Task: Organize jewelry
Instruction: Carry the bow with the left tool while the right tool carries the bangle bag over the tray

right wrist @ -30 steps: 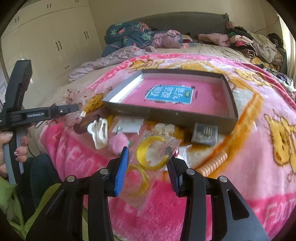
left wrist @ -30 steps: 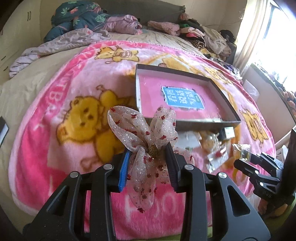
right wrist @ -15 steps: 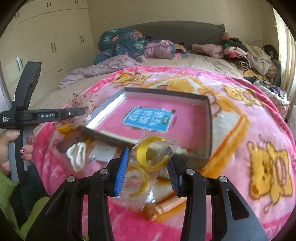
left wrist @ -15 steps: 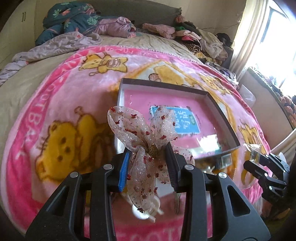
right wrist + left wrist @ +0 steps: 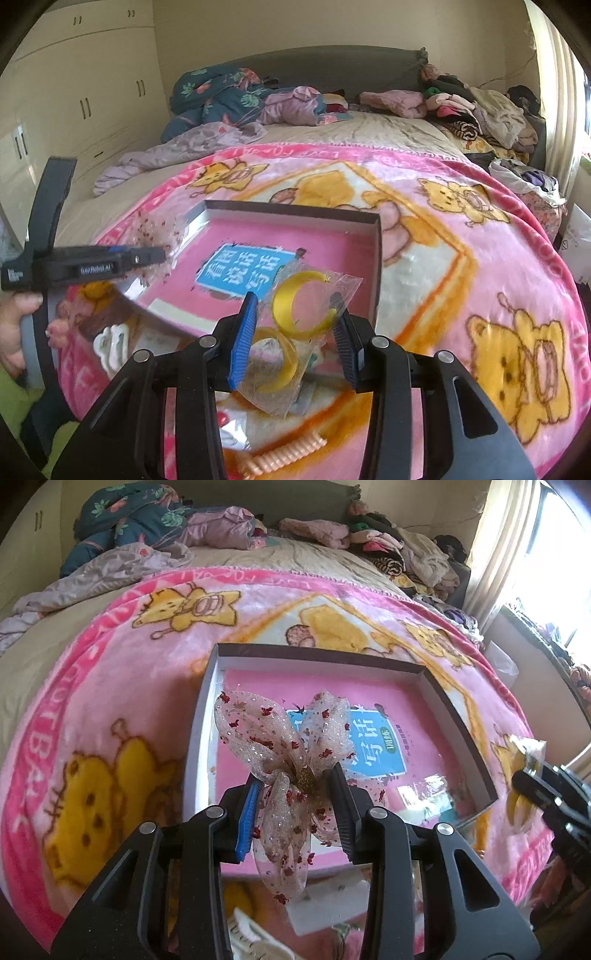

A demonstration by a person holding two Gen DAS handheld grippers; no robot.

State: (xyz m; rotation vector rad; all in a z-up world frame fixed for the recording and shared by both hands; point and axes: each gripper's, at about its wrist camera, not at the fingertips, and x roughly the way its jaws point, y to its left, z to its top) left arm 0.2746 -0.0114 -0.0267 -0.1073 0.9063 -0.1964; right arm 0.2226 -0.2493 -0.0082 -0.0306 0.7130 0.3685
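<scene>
Both tongs have carried their loads from the bed's near edge to over the box (image 5: 458, 716). The left tongs (image 5: 295, 805) pinch a sheer, glittery bow (image 5: 284, 746) above its near-left corner; the right tongs (image 5: 295, 328) clamp a crinkly clear packet of yellow crescents (image 5: 299, 306) over its near edge, so drop-off looks close.

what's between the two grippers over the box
Nothing solid: in the right wrist view, only the box's pink floor and blue label show between the left gripper and right gripper.
</scene>
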